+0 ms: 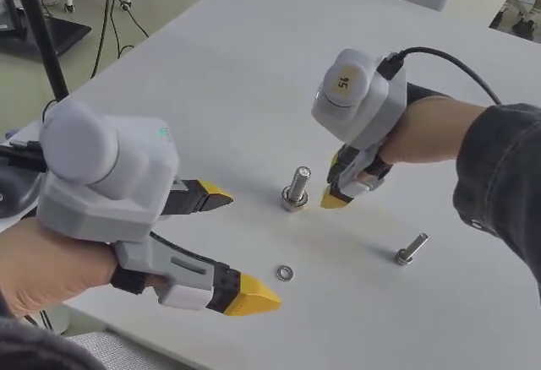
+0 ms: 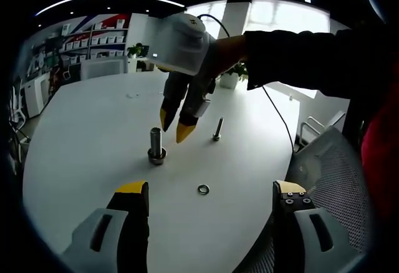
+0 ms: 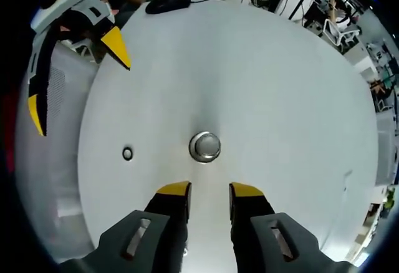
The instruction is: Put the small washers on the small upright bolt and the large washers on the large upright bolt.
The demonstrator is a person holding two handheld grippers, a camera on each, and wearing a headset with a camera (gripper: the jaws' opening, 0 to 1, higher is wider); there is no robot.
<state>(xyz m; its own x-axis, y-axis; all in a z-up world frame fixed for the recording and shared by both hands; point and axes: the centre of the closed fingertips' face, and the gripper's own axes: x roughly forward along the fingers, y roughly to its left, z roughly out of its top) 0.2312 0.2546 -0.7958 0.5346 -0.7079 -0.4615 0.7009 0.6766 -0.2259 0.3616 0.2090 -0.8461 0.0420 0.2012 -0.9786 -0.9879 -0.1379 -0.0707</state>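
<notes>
Washer [image 1: 285, 273] lying loose on bench [image 1: 254, 66]
Left tongs [image 1: 247, 245] gape wide beside it; right tongs [image 1: 334, 186], slightly parted and empty, hang just beside large bolt [image 1: 296, 187], seen end-on in right gripper view

Large bolt [image 1: 297, 186] base: showing as a wide collar; its make-up is reading too small to tell.
Loose washer [image 1: 285, 273]: appearing too small to class as small or large.

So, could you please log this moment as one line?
left gripper open, empty | right gripper open beside large bolt | washer loose on table
</notes>
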